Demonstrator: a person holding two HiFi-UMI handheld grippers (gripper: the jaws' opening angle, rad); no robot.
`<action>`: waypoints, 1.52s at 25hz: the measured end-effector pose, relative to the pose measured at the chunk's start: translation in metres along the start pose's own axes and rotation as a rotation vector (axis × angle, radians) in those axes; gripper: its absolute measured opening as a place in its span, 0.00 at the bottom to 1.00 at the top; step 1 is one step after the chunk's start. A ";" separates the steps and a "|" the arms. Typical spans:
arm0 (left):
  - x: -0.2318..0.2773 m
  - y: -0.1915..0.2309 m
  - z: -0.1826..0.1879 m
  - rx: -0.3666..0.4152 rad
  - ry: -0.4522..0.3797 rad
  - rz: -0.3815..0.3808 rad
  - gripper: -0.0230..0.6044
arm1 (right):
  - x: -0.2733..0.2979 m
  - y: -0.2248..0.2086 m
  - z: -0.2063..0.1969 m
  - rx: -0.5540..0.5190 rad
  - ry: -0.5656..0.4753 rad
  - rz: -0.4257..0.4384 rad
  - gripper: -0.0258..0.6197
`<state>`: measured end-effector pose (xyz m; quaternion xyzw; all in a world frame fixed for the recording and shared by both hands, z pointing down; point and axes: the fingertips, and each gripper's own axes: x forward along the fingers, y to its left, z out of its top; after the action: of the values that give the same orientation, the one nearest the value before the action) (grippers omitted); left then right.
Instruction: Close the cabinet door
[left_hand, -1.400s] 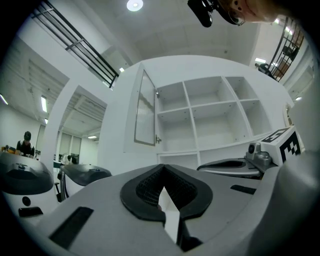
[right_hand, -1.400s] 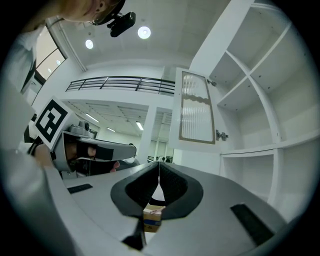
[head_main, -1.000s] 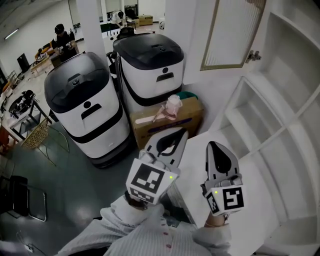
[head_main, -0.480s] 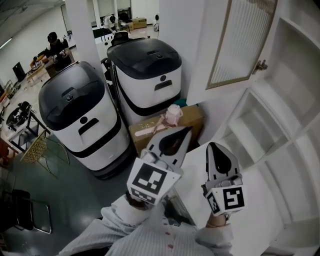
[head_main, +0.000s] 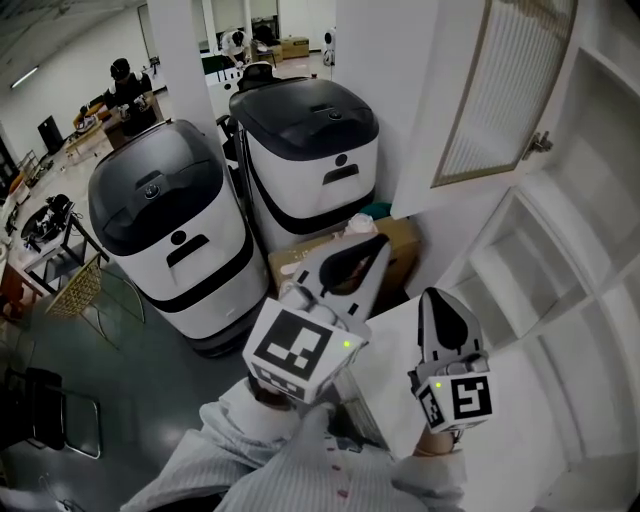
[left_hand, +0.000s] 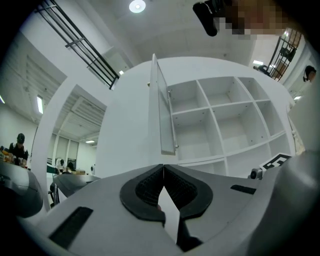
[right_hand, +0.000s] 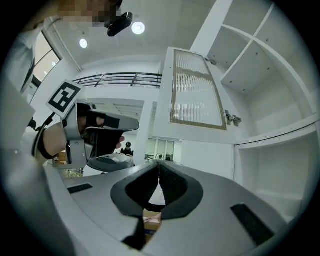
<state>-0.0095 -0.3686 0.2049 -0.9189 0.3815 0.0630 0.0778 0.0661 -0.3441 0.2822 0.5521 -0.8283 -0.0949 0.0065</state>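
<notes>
The cabinet door (head_main: 505, 95), white-framed with a ribbed glass panel, stands swung open at the upper right of the head view. Beside it the white cabinet (head_main: 560, 300) shows its bare shelves. My left gripper (head_main: 381, 242) is shut with nothing in it, raised below and left of the door and apart from it. In the left gripper view the door (left_hand: 162, 107) appears edge-on above the closed jaws (left_hand: 163, 168). My right gripper (head_main: 438, 294) is also shut and holds nothing, lower and nearer the cabinet. The right gripper view shows the door (right_hand: 196, 90) above its jaws (right_hand: 159, 176).
Two white machines with dark lids (head_main: 168, 215) (head_main: 312, 140) stand on the floor to the left. A cardboard box (head_main: 402, 238) sits against the wall under the door. People work at tables (head_main: 122, 85) far back left. A wire basket (head_main: 78, 290) is at the left edge.
My left gripper has risen and moved forward toward the door. The right gripper has shifted a little. The door and cabinet now sit further right in the head view.
</notes>
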 end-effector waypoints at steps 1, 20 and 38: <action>0.000 0.001 0.004 -0.013 -0.009 -0.008 0.05 | 0.001 0.000 -0.001 0.001 0.000 0.004 0.06; 0.027 0.025 0.067 -0.085 -0.107 -0.185 0.33 | 0.003 0.006 -0.009 -0.021 0.022 0.026 0.06; 0.084 0.027 0.072 -0.079 -0.098 -0.334 0.40 | 0.007 -0.013 -0.021 -0.026 0.041 -0.074 0.06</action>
<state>0.0268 -0.4317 0.1170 -0.9677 0.2166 0.1089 0.0694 0.0779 -0.3592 0.3002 0.5840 -0.8058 -0.0943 0.0270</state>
